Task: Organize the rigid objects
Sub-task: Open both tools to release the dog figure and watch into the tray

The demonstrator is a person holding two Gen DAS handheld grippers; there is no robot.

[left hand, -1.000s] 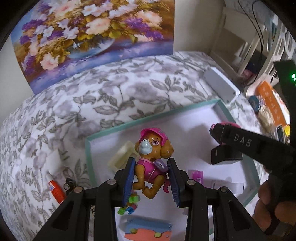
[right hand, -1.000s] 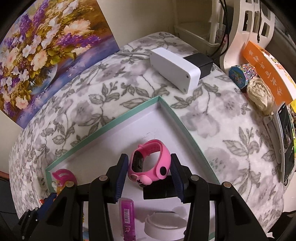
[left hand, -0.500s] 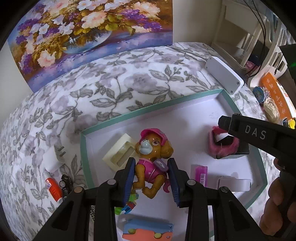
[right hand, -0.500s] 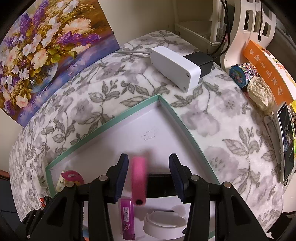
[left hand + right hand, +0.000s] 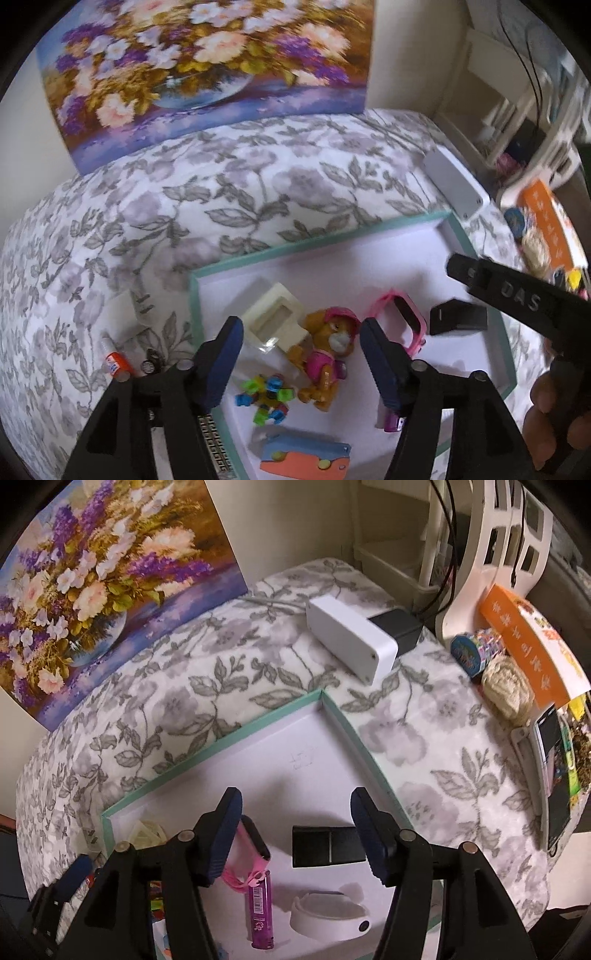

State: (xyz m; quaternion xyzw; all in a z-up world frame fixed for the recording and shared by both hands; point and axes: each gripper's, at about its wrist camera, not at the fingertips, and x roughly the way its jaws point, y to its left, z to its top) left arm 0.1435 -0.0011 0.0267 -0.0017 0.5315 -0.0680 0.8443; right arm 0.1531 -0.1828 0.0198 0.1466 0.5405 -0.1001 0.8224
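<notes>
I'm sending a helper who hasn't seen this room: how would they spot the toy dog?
Find the shallow white tray with a mint-green rim on the floral bedspread. Near its left end, the toy dog lies between a cream plastic holder and a pink watch. It is the only figure: brown, with pink cap and vest.

Left gripper: lower centre of the left wrist view, jaws spread wide, nothing between the blue pads.
Right gripper: lower centre of the right wrist view, jaws spread wide, empty.
Person's hand: lower right edge of the left wrist view, fingers wrapped round the right gripper's black handle.
</notes>
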